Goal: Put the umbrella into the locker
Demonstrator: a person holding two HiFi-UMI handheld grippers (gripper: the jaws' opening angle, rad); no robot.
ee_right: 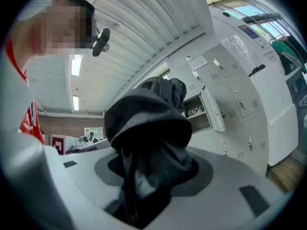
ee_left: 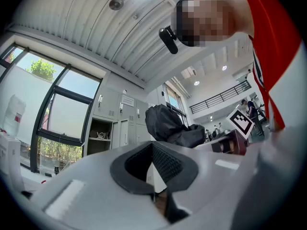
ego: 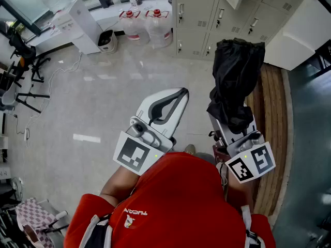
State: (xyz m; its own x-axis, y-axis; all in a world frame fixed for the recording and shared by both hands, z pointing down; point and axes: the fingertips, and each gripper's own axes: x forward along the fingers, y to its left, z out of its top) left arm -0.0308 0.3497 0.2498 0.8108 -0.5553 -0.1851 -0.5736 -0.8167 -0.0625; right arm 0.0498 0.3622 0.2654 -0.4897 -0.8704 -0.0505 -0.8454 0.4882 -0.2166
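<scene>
Right tool (ego: 234, 119) (ee_right: 153, 176) is clamped on a folded black umbrella (ego: 235, 76) (ee_right: 148, 123). In the right gripper view the bunched fabric fills the gap between the jaws and stands up past their tips. Left tool (ego: 179, 96) (ee_left: 153, 150), just beside it, has its jaws pressed together at the tips with nothing between them. Both reach out in front of a person in a red shirt (ego: 176, 200).

Below them lies a pale, polished floor (ego: 103, 102), with a wooden planked strip (ego: 271, 112) along its right side, under the right tool. Farther off, a bank of grey lockers (ego: 201, 14) lines the wall. One locker compartment (ee_right: 196, 110) stands open, with something small on its shelf that cannot be made out. Left of the lockers stand two large water bottles (ego: 158, 27) and a white dispenser (ego: 77, 25). The umbrella is outside the lockers, well apart from them.
</scene>
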